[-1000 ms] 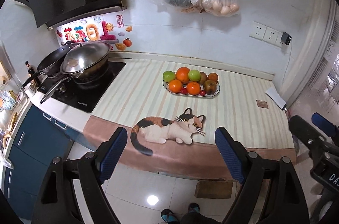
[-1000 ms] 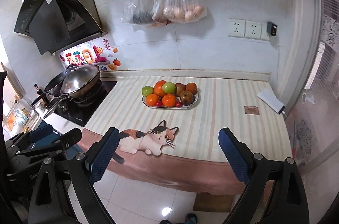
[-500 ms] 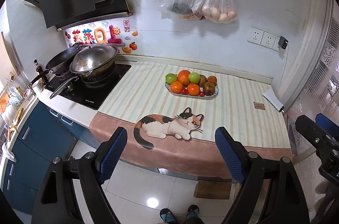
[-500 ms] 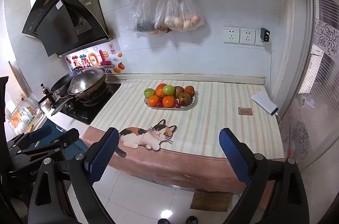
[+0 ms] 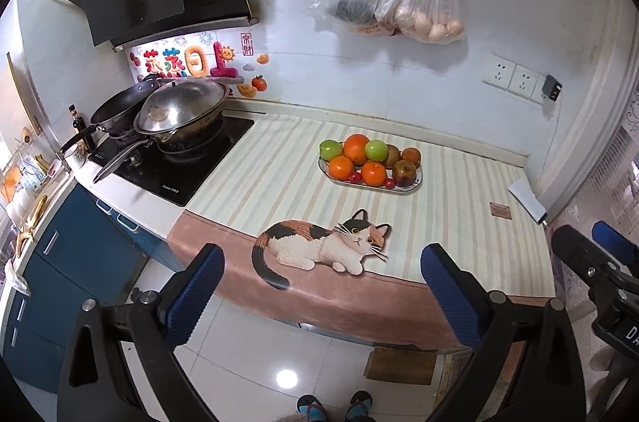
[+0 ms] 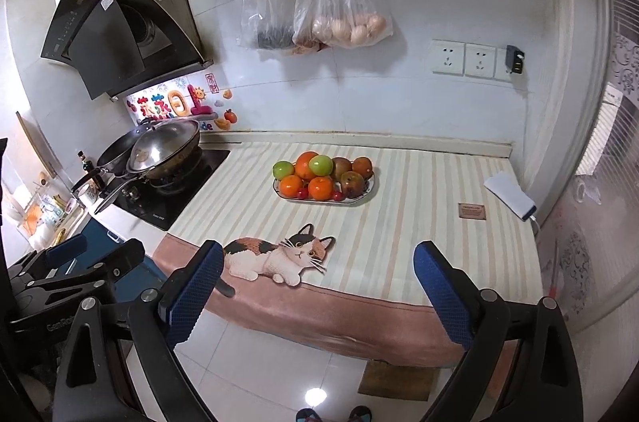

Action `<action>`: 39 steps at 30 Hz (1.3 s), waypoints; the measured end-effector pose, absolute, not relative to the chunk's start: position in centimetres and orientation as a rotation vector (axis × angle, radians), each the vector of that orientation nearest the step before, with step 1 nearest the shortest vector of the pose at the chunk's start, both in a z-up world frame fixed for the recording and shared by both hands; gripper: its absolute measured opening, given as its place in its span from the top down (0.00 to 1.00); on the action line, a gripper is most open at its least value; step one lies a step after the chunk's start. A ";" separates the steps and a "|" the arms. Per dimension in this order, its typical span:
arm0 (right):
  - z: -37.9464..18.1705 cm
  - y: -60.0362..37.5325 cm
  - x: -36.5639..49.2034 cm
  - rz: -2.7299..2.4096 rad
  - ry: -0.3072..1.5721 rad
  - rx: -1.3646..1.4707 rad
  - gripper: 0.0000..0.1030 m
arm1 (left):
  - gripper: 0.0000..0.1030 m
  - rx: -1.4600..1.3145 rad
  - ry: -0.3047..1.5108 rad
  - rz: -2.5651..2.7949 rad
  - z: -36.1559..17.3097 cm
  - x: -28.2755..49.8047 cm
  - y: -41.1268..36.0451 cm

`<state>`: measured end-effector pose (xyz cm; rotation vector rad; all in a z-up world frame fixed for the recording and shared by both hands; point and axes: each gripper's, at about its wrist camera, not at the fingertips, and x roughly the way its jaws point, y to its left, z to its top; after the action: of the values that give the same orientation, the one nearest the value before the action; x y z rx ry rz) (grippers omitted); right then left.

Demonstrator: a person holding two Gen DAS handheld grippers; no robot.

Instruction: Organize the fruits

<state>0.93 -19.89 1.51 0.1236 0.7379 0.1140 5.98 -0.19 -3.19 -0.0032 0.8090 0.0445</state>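
Note:
An oval plate (image 5: 415, 185) piled with oranges (image 5: 356, 148), green apples (image 5: 376, 150), a reddish apple (image 5: 404, 172) and small red fruits stands on the striped counter cloth; it also shows in the right wrist view (image 6: 369, 189). My left gripper (image 5: 321, 288) is open and empty, held off the counter's front edge above the floor. My right gripper (image 6: 315, 286) is open and empty too, to the right of the left one. Both are well short of the plate.
A cat picture (image 5: 323, 248) marks the cloth's front. A stove with lidded wok (image 5: 179, 110) and pan is at left. Bags (image 5: 423, 6) and red scissors hang on the wall. A white power bank (image 6: 511, 194) lies at the right edge. Blue cabinets (image 5: 60, 262) lie below left.
Both grippers have pulled back and risen slightly, so the counter and plate look farther away. Both stay open and empty.

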 end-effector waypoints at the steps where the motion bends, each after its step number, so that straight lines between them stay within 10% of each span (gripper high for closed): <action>1: 1.3 -19.9 1.8 0.116 0.742 0.123 0.05 | 0.02 0.001 0.813 0.051 -3.4 6.5 -0.2; 39: -4.2 -18.8 12.4 0.113 0.836 0.092 0.05 | 0.02 0.002 0.872 0.089 -6.2 14.3 0.1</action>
<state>12.43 -18.76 -4.17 0.0917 0.8365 0.1129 14.32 0.13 -6.16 0.0024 0.8723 0.0892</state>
